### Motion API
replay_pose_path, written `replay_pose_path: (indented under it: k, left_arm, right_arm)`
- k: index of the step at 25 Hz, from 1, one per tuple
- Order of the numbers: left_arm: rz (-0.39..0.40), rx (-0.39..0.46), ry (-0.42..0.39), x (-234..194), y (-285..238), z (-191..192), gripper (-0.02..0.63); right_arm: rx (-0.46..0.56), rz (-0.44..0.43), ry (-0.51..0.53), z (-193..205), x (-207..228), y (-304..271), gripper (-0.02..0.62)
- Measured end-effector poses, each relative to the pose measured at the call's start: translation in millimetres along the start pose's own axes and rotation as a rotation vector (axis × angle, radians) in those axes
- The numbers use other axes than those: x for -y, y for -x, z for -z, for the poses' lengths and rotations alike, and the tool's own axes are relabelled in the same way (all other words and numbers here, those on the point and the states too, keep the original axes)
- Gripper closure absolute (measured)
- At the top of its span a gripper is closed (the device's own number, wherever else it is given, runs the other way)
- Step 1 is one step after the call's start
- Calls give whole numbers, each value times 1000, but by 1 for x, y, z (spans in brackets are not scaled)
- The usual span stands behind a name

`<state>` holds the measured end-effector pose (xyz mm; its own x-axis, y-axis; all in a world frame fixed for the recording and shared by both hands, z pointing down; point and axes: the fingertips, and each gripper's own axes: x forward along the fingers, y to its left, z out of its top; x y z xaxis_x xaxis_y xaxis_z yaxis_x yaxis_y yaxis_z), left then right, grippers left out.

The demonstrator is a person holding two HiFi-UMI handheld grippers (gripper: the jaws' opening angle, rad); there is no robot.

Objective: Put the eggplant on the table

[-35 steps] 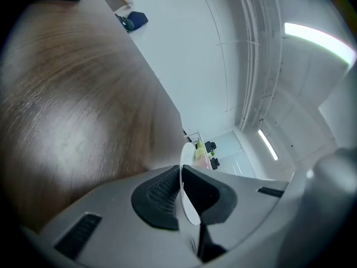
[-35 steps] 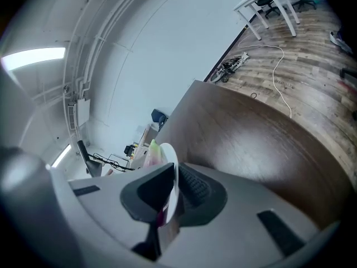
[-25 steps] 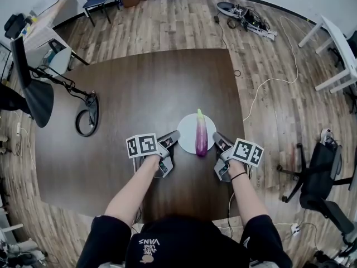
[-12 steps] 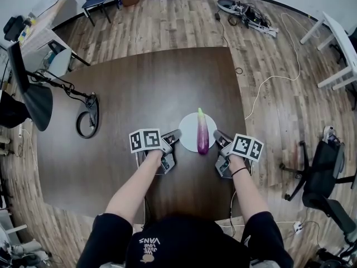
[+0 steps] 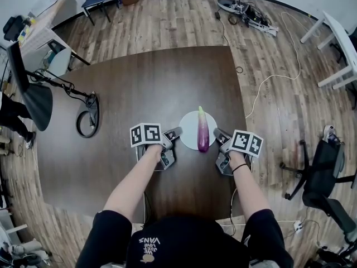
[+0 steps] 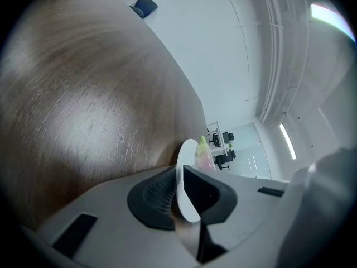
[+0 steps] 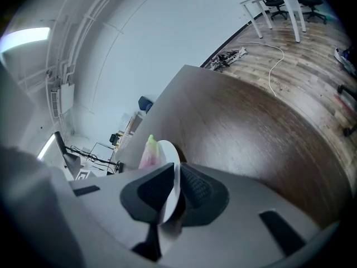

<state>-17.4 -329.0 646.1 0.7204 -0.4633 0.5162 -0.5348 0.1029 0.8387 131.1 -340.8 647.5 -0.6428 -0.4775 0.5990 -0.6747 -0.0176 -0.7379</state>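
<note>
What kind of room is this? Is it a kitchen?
Probably not a kitchen. It looks like an office or lab workroom: a rolling office chair stands on the wood floor, gear and cables lie loose by the wall, and a white desk stands at the right.

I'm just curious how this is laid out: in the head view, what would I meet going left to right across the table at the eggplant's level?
First a looped black cable → left tool → eggplant, lying on the white plate that both tools pinch → right tool.
</note>
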Motion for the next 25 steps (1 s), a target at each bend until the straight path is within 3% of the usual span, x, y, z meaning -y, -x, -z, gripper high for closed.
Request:
replay_pose_path:
  k: [3, 7, 14, 25]
  left_arm:
    - [4, 7, 3, 3, -1, -1, 571]
    - [19, -1, -26, 10, -2, 2, 481]
    - [10, 7, -19, 11, 2, 4, 458]
    - [12, 42, -16, 10, 11, 7, 425]
  right_arm:
    - [-6, 6, 0, 0, 0, -1, 563]
    - [-13, 12, 10, 1, -1, -1, 561]
    - [-1, -2, 6, 3, -6, -1, 512]
    - [26, 24, 27, 4, -4, 9, 488]
